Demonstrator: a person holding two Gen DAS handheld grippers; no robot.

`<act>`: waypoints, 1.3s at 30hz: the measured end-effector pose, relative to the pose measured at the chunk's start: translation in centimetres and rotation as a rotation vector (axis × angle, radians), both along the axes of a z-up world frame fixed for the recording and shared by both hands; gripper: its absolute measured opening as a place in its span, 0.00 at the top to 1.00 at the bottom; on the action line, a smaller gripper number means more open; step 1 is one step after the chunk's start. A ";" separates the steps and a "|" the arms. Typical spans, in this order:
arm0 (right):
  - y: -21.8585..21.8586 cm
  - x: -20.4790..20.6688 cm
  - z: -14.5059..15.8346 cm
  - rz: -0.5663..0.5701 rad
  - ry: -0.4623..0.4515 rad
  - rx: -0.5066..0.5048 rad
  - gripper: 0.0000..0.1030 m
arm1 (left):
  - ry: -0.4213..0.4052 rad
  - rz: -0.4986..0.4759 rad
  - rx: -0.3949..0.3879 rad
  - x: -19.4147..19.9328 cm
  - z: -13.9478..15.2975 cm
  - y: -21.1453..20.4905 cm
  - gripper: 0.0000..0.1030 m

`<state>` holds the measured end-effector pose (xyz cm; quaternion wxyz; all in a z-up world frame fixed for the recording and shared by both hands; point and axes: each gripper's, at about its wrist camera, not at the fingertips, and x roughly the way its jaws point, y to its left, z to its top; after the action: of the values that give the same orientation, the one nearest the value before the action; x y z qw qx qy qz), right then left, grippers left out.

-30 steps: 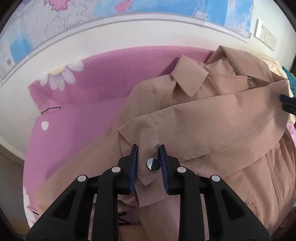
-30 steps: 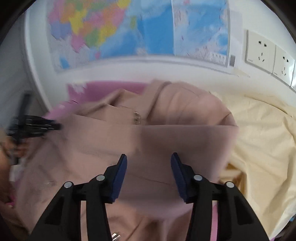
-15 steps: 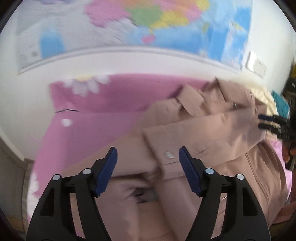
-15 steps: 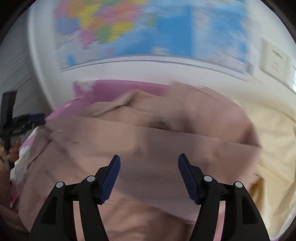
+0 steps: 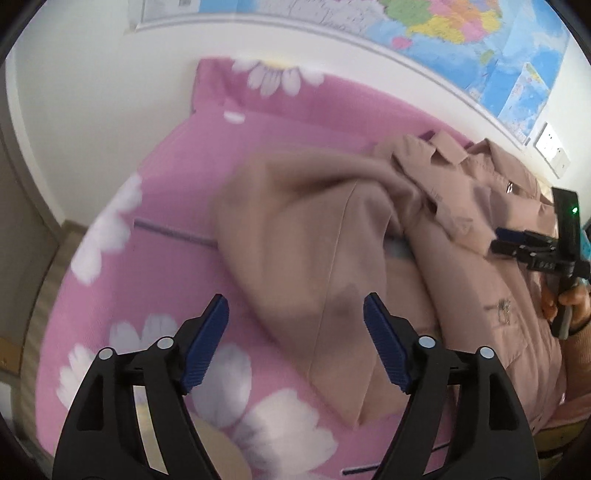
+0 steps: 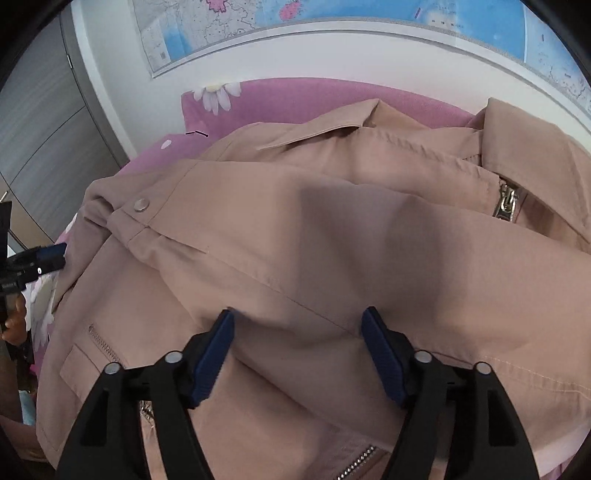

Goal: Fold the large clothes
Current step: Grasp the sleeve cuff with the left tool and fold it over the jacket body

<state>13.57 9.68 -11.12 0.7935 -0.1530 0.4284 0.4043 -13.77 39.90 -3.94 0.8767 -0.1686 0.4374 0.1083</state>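
Beige cotton jacket (image 6: 332, 229) lies spread on the pink daisy-print bedcover (image 5: 155, 206), one sleeve laid across its chest. Both the left gripper (image 5: 295, 328) and right gripper (image 6: 297, 332) have just been opening, nothing pinched between the jaws. Its left flank lies directly ahead of the left gripper, nearer that hand.

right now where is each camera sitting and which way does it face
Left wrist: on the left gripper, angled down at the pink floral cover and the jacket; its open jaws show, plus the right gripper and a hand.
Right wrist: on the right gripper, angled down, close over the jacket; its open jaws show, and the left gripper at the left edge.
Shared: jacket, cover, wall map, each other's gripper.
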 end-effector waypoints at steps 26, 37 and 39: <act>-1.6 -2.3 0.6 -0.028 0.024 0.038 0.21 | -0.110 -0.021 0.341 -2.1 7.9 -2.5 0.35; -1.8 -3.2 0.5 -0.019 0.031 0.054 0.19 | 0.056 0.209 0.154 -3.1 1.0 3.2 0.58; -1.9 -3.3 0.6 -0.021 0.031 0.055 0.19 | 0.042 0.213 0.136 -2.5 1.2 3.8 0.95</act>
<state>10.30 7.77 -10.53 0.7947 -0.1204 0.4312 0.4100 -16.30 43.67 -2.74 0.8603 -0.1519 0.4268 0.2337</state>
